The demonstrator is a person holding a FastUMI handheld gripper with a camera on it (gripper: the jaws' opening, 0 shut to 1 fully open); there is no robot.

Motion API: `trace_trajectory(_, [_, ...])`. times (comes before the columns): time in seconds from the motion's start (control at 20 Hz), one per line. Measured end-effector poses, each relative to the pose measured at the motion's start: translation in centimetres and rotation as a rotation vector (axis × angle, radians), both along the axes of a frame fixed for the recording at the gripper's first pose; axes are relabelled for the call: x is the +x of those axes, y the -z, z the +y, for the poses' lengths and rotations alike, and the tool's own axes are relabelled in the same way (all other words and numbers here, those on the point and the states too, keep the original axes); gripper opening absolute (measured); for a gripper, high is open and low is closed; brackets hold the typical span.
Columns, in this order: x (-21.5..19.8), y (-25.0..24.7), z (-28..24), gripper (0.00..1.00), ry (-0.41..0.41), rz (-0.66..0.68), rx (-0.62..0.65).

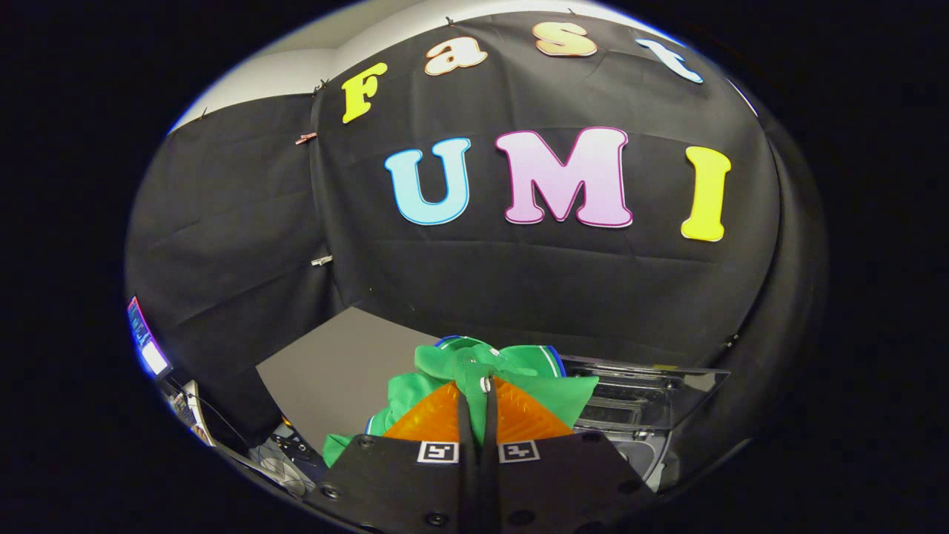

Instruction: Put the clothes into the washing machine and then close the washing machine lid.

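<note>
My gripper (477,400) is shut on a green garment (519,371) with white and blue trim. The cloth is pinched between the two fingers and bunches up just ahead of them, with folds hanging down on both sides. It is held up in the air. Beyond the fingers and to the right stands the washing machine's raised clear lid (652,389); the machine's top (637,445) shows below it. The drum opening is hidden behind the gripper and the cloth.
A grey tabletop (334,371) lies beyond the fingers to the left, against the black booth wall. Off to the far left are a lit screen (148,348) and a tangle of cables and gear (282,460) below the table's edge.
</note>
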State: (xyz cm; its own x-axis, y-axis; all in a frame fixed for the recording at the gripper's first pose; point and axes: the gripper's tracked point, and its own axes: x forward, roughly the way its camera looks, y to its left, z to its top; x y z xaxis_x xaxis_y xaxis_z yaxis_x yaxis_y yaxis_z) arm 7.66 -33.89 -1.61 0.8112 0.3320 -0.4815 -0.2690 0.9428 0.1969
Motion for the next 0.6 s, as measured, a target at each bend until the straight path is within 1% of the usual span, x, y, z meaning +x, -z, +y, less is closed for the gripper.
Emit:
trace_trajectory(0.1, [-0.1, 1.3, -2.2, 0.05, -0.013, 0.004, -0.028])
trace_trajectory(0.2, [-0.1, 2.4, -4.1, 0.05, -0.003, 0.017, -0.036])
trace_trajectory(0.4, [0.6, 4.7, -7.4, 0.05, 0.050, 0.030, -0.055])
trace_trajectory(0.6, [0.8, 9.5, -10.1, 0.05, 0.101, 0.067, -0.112])
